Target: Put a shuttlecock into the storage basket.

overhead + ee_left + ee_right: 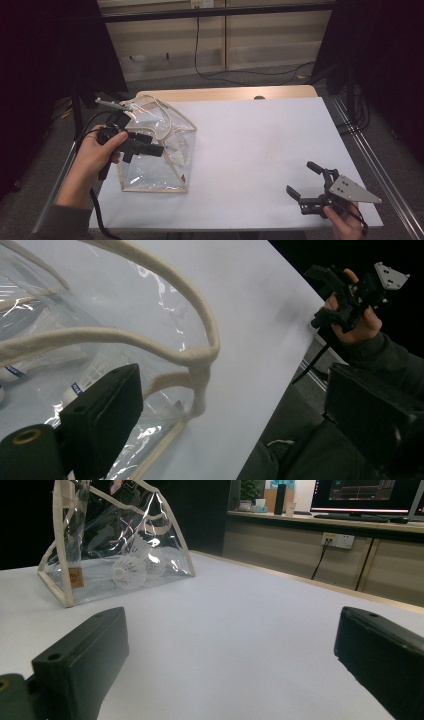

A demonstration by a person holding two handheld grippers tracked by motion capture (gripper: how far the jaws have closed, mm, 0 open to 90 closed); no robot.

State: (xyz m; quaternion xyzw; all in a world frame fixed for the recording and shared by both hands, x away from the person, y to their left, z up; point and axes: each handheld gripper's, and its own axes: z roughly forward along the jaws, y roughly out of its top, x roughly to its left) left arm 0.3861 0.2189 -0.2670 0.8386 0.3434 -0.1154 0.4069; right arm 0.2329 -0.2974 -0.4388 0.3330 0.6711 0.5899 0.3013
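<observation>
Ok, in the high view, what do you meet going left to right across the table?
Left hand → left hand-held gripper at the clear bag → bare white tabletop → right hand-held gripper, jaws open, above the table's near right corner.

Place: lab/office | evidence: monitors [367, 495] on bench (black curtains [47, 45])

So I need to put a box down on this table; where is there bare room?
The white sheet is bare between the clear bag at the left and the right gripper at the near right corner, back to the far edge. The crowded part is the left side, where the left gripper is at the bag.
</observation>
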